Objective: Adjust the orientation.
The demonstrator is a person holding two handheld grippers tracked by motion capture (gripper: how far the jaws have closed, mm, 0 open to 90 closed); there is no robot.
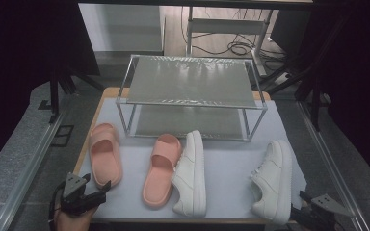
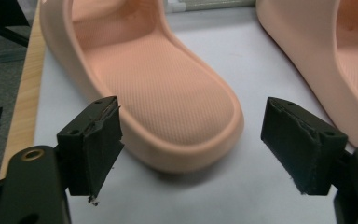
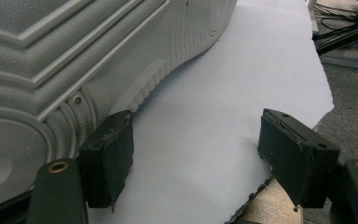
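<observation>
Two pink slides (image 1: 105, 154) (image 1: 161, 169) and two white sneakers (image 1: 191, 173) (image 1: 272, 180) lie on a white mat (image 1: 231, 163). My left gripper (image 1: 101, 190) hovers at the front left, just short of the left slide's heel. In the left gripper view that slide (image 2: 168, 88) lies ahead of my open left gripper (image 2: 192, 116), its heel between the pads without touching them; the other slide (image 2: 335, 60) is at the right. My right gripper (image 1: 304, 207) sits by the right sneaker's heel. There my right gripper (image 3: 196, 121) is open, its left pad close beside the sneaker (image 3: 74, 56), with only mat between the pads.
A two-tier metal shoe rack (image 1: 190, 82) stands at the back of the mat, both shelves bare. The wooden table edge (image 1: 89, 130) borders the mat on the left. Grey floor, rails and cables surround the table.
</observation>
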